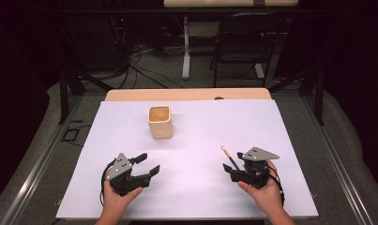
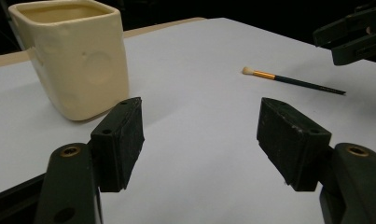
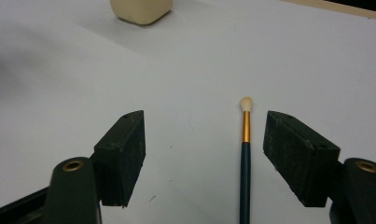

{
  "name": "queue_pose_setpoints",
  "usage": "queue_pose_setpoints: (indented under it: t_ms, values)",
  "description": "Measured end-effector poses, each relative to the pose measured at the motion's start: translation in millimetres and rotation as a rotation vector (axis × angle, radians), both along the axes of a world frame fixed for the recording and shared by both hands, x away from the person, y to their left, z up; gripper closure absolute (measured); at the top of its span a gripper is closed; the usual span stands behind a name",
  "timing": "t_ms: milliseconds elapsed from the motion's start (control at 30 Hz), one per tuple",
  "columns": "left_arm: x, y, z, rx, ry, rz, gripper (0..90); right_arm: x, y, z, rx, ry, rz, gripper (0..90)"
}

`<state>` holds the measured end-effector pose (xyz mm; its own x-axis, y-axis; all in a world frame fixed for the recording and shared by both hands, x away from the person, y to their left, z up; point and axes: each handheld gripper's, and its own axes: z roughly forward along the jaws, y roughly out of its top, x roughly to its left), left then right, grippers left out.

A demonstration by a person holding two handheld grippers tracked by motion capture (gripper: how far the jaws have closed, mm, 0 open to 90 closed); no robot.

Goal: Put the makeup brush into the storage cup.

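Note:
A thin paintbrush (image 3: pixel 245 154) with a dark handle, gold ferrule and pale tip lies flat on the white sheet. My right gripper (image 3: pixel 204 149) is open, and the brush lies between its jaws, close to the right jaw, with no pad pressing it. In the high view the brush (image 1: pixel 229 157) pokes out from the right gripper (image 1: pixel 233 162) at the front right. A cream square cup (image 1: pixel 159 121) stands upright farther back, left of centre. My left gripper (image 1: pixel 147 164) is open and empty at the front left, and its jaws point toward the cup (image 2: pixel 78 56) and brush (image 2: pixel 293 80).
A white sheet (image 1: pixel 200 187) covers the table, and a strip of wood (image 1: pixel 186 94) shows at its far edge. A black chair (image 1: pixel 245 42) and a table leg stand on the floor beyond. In the left gripper view the right gripper (image 2: pixel 353 35) shows at the top right.

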<state>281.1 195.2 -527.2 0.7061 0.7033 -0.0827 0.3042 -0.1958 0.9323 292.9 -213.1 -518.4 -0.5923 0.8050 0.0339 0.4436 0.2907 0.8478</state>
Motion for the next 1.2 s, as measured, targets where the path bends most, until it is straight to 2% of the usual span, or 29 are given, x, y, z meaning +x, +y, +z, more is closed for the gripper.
queue_pose_setpoints:
  t_ms: [367,567,667,767,800,900,1200]
  values:
    - [0.5,0.0,-0.4,0.004,0.003,-0.004,31.8,4.3,2.2,3.3,-0.013,0.021,0.002,29.4]
    - [0.7,-0.3,-0.7,0.012,0.007,-0.006,31.8,10.4,1.7,5.7,-0.041,0.06,0.007,29.0]
    - [0.6,-0.5,-0.7,0.015,0.007,-0.004,31.8,13.2,2.0,6.7,-0.027,0.082,0.0,27.6]
    - [0.6,-0.6,-0.7,0.017,0.006,-0.004,31.9,14.9,2.1,8.3,-0.023,0.087,0.0,26.7]
    - [0.2,-1.7,-1.3,0.014,-0.001,0.011,31.9,16.1,2.2,8.9,-0.025,0.082,0.001,26.5]
    - [0.4,-1.4,-1.0,0.017,0.007,-0.008,31.8,20.1,2.8,11.4,-0.022,0.085,-0.007,25.3]
    - [0.5,-1.1,-0.9,0.02,0.003,-0.008,31.9,26.5,0.7,17.3,-0.057,0.112,-0.019,25.4]
